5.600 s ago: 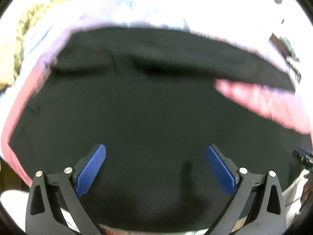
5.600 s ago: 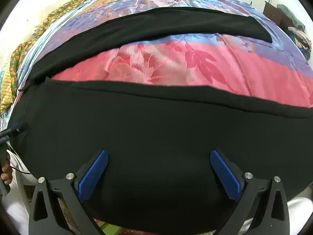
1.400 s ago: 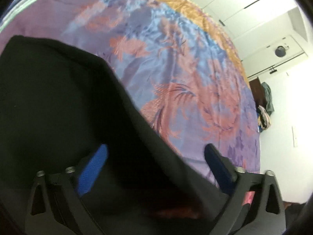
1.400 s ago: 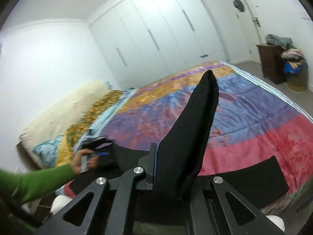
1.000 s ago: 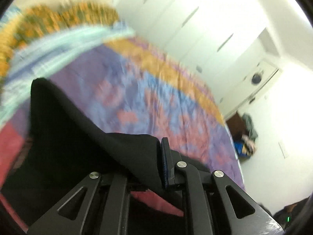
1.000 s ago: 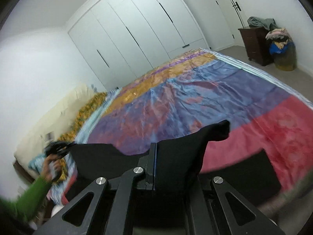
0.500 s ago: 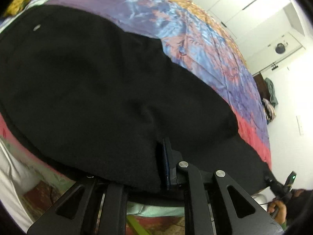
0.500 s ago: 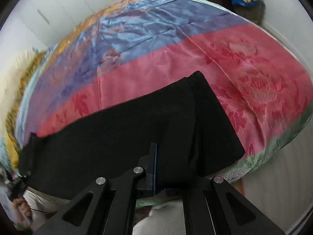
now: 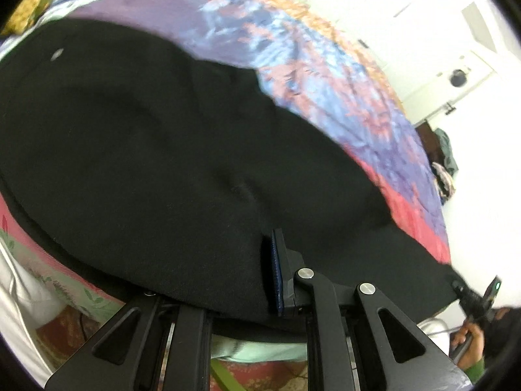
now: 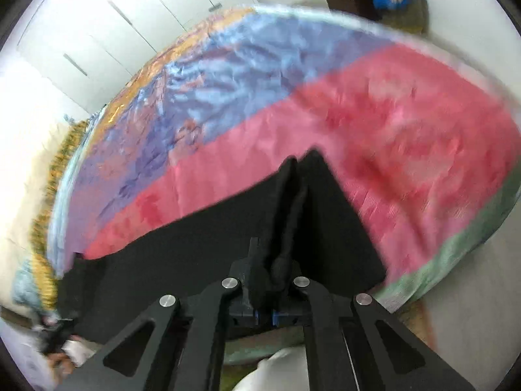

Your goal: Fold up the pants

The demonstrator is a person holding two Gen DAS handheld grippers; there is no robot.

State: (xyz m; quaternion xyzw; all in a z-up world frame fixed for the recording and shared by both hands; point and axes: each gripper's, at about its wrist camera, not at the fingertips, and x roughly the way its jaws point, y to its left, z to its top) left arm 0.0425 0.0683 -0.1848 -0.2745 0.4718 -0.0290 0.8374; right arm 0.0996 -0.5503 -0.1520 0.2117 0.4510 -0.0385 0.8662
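The black pants (image 9: 162, 150) lie spread along the near edge of the bed and fill most of the left wrist view. My left gripper (image 9: 268, 270) is shut on their near edge; one blue pad (image 9: 276, 277) shows, and cloth hides the other finger. In the right wrist view the pants (image 10: 195, 260) lie on the red band of the bedspread (image 10: 390, 123). There my right gripper (image 10: 270, 277) is shut on a bunched ridge of cloth at the leg end. A hand (image 9: 469, 345) in a green sleeve holds that gripper at the far right of the left wrist view.
The patterned bedspread (image 9: 325, 75) stretches away beyond the pants. White wardrobe doors (image 10: 114, 16) stand behind the bed. A dark dresser piled with clothes (image 9: 443, 159) sits by the far wall. A yellow patterned pillow (image 9: 32, 3) lies at the head. The bed's green hem (image 10: 456, 247) drops to the floor.
A second ago both grippers held the pants raised above the bed. Both have come down toward the near edge, and the cloth now lies flat on the bedspread, still gripped.
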